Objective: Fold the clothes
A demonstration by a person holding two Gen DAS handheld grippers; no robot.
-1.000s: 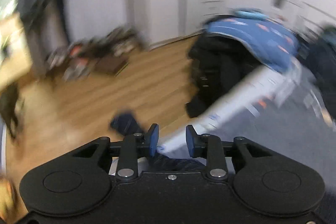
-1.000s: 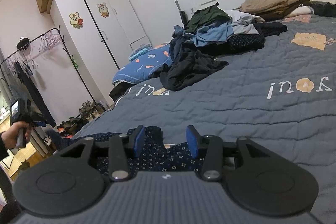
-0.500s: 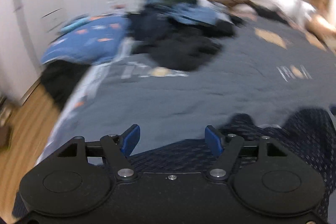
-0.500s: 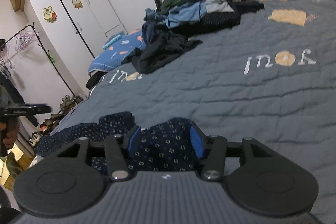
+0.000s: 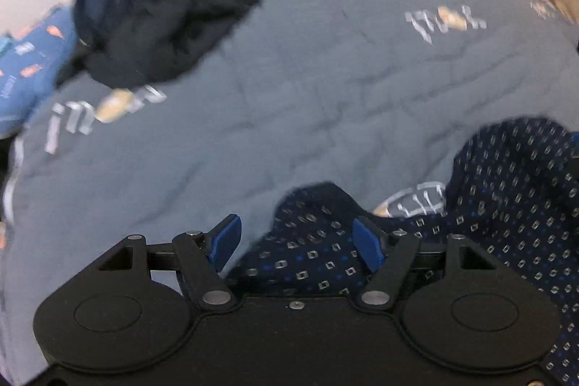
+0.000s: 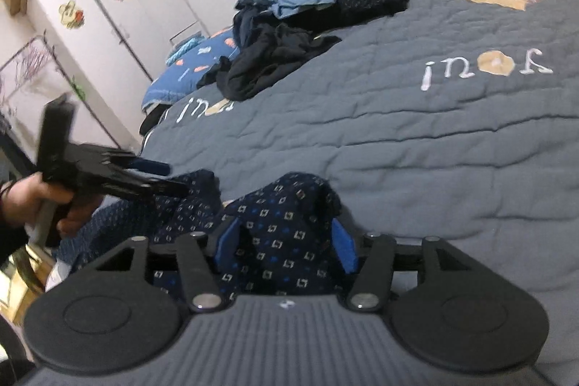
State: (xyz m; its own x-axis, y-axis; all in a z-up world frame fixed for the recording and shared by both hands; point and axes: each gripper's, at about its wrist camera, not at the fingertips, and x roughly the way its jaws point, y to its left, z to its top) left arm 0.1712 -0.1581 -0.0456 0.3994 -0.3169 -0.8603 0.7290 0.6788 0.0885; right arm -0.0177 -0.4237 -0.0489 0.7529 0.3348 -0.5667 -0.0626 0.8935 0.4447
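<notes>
Grey quilted bedding point(image 6: 416, 140) covers the bed and carries everything in sight, with pale lettering and tan patches stitched into it. Taking that quilt as the landmark, a heap of unfolded clothes point(image 6: 311, 9) sits toward its far end, dark pieces spilling down beside a blue pillow point(image 6: 188, 71) at its left edge, and white wardrobe doors point(image 6: 108, 6) stand beyond that edge. At the quilt's near edge lies the navy patterned garment point(image 6: 278, 241), crumpled and bunched up into a ridge. The right gripper point(image 6: 286, 245) points down over this ridge with the cloth rising between its blue pads; its jaws are opening, and the pads stand just off the fabric rather than pinching it. The left gripper point(image 5: 296, 241) hangs over the same garment point(image 5: 506, 190) further along the near edge, its jaws standing well apart; a fold of the navy cloth lies between them and nearer the right-hand pad, while the left-hand pad is over bare quilt point(image 5: 289, 96). From the right wrist view, that left gripper point(image 6: 152, 178) is seen from the side, gripped in the person's hand point(image 6: 43, 201) and touching the garment's left end.
</notes>
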